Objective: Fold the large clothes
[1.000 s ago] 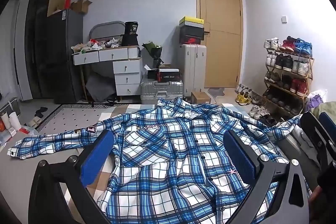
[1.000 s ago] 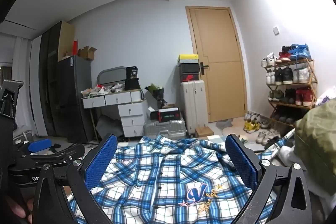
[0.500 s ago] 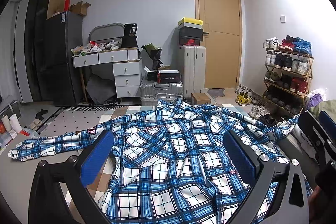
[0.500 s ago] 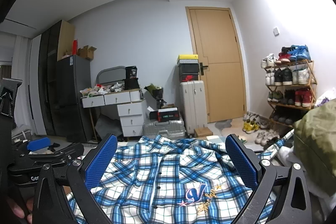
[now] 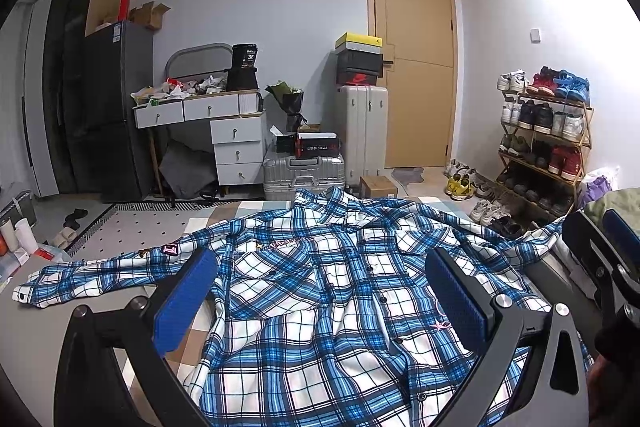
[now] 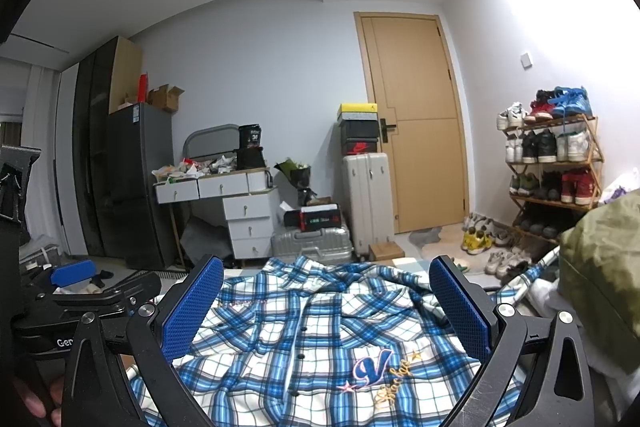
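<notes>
Left wrist view looks over a blue and white plaid shirt (image 5: 320,291) that lies spread flat, front side up, on a gray surface (image 5: 60,319). One long sleeve (image 5: 100,275) stretches out to the left side, with a small patch on it. The other sleeve goes to the right, toward the shoe rack (image 5: 544,143). The left gripper (image 5: 320,303) hangs above the lower part of the shirt with its two blue pads wide apart, and nothing is between them. At the right edge of this view a part of the right gripper (image 5: 604,259) shows.

Right wrist view shows the same shirt from lower and closer; an embroidered letter V (image 6: 374,367) with small stars sits on the chest. The right gripper (image 6: 326,307) is also spread wide over the cloth and grasps nothing. Whether its pads touch the cloth, I cannot tell. The left gripper is at the left side of this view. An olive green piece of cloth (image 6: 600,275) rests at the right, beside the shirt.

Behind the shirt stand a silver suitcase (image 5: 304,175) lying flat, a white upright suitcase (image 5: 362,135) with shoe boxes on it, a white desk with drawers (image 5: 224,131), a dark fridge (image 5: 108,107) and a wooden door (image 5: 416,67), which is closed.
</notes>
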{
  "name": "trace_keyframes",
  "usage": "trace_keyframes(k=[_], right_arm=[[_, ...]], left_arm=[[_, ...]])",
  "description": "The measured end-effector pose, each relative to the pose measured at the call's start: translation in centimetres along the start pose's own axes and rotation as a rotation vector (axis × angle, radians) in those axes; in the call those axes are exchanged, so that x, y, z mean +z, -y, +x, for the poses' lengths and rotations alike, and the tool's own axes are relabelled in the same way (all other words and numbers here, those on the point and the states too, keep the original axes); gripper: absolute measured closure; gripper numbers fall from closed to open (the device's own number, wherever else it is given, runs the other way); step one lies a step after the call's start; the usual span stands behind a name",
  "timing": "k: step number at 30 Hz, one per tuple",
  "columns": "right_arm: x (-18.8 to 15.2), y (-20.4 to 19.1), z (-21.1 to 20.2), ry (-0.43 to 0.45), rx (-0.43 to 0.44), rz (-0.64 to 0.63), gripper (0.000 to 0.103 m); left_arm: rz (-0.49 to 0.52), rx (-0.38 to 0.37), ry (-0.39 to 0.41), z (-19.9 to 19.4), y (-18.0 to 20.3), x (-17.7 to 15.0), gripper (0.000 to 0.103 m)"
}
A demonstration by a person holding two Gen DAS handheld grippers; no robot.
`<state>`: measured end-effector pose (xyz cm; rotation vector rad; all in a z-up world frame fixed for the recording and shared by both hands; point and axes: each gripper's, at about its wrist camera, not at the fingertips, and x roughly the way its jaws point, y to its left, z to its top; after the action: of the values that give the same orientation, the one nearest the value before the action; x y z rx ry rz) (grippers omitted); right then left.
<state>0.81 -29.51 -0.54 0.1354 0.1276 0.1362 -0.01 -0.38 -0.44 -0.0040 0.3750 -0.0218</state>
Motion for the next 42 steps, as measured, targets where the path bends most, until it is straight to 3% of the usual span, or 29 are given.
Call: trace_keyframes(k=[42], right_arm=[[-0.43,-0.09,0.31,-0.008,-0.014,-0.001,0.000]], left_arm=[[0.008,-0.002,-0.009,0.16,-0.02,-0.14,0.001]])
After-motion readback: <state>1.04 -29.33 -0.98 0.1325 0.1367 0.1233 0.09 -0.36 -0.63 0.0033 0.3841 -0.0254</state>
